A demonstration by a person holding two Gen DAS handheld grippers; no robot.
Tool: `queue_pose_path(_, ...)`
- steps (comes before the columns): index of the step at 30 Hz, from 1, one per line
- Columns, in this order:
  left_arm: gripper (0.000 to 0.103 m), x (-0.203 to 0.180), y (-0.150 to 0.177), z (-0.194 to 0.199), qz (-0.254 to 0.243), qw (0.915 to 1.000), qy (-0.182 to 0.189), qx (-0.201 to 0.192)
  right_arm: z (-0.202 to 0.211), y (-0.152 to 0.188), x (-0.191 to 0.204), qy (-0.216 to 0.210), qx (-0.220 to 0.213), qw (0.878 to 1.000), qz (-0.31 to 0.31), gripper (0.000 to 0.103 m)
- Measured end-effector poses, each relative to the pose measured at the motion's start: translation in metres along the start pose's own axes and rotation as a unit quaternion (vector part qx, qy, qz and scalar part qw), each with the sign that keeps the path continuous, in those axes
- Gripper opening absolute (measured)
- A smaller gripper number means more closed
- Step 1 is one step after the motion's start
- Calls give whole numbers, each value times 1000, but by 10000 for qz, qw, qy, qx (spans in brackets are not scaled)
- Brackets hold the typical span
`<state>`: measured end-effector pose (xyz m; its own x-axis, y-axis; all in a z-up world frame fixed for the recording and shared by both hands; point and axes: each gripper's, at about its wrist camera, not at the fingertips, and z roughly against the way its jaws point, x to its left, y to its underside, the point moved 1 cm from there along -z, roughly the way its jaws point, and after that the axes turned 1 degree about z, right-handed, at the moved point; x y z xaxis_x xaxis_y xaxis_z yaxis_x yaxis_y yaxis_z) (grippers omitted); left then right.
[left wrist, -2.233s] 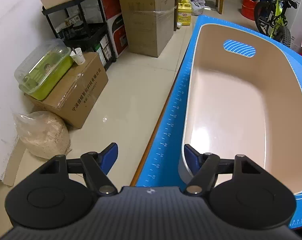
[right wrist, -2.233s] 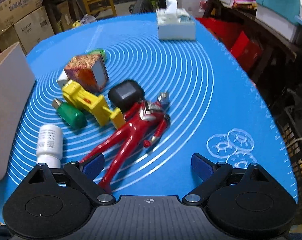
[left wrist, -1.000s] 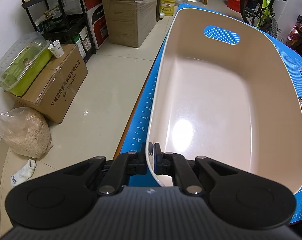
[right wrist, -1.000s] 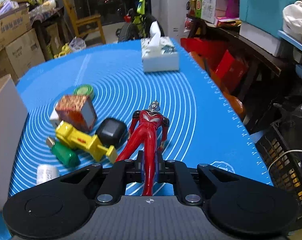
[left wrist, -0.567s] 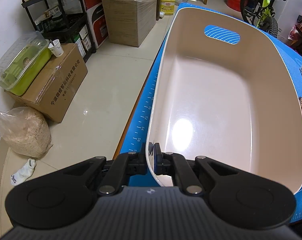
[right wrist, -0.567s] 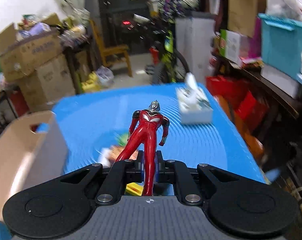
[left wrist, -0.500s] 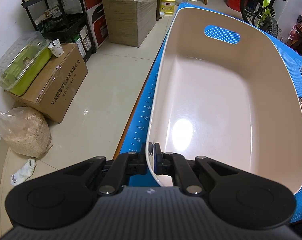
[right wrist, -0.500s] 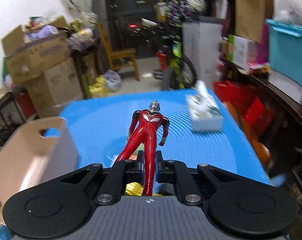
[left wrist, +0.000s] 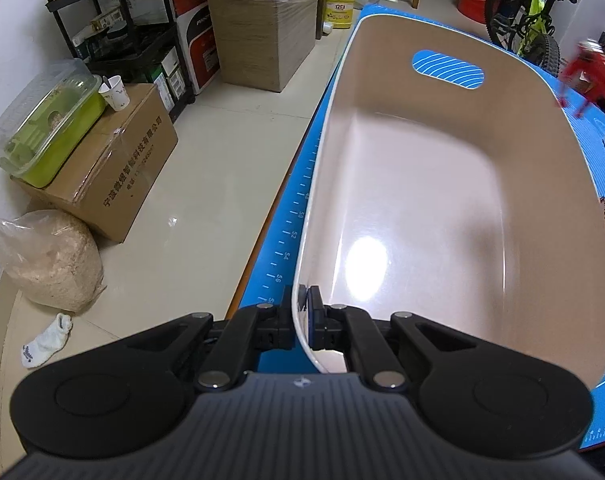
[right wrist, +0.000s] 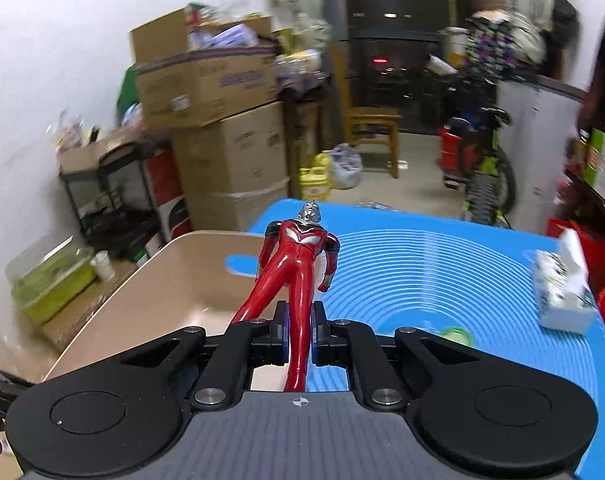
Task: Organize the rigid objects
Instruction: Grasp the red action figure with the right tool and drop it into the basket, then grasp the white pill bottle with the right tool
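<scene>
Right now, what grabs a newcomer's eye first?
The glossy red plastic hero figure, clamped by one leg in the right gripper, held above the blue ringed mat. Next, the big empty beige plastic bin at the mat's left edge, its near rim pinched by the left gripper.

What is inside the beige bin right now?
Nothing: the beige bin shows only bare floor and walls. The strip along its near wall, behind the left gripper, is hidden. The red figure is outside, in the right gripper.

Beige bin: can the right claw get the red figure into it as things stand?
Probably yes. The right claw is shut on the red figure beside the beige bin, whose open top shows nothing inside. The left claw only pinches the near rim, off the path.
</scene>
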<state>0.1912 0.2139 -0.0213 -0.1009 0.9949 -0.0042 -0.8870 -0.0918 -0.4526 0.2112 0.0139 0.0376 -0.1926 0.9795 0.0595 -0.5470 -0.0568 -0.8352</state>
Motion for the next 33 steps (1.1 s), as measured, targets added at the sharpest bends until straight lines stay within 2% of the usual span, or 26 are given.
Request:
queue_pose_path(9,7,1,-1,-1,1,10000,10,65,-39,18,51,-391,818,9945,529,20)
queue_pose_path(16,7,2,0,-1,-19,10000,36,52,-60,44,69,-536,1574,9820,895,21)
queue_pose_path(20,7,1,1,-1,-35,10000,40,52,-60,50,73,-578,1596,9806,986,21)
queue_pose_path(22,7,1,1,-1,-27,10000,34,53,-56,46,70,-581,1497,9832,862,36)
queue_pose_path(27,7,1,1,-1,-38,10000,24,55,-37,29,53,-544,1118,9904,598,57)
queue_pose_path(33,7,2,1,0,-52,10000,16,53,-14,12,14,-306,715,9965,291,73)
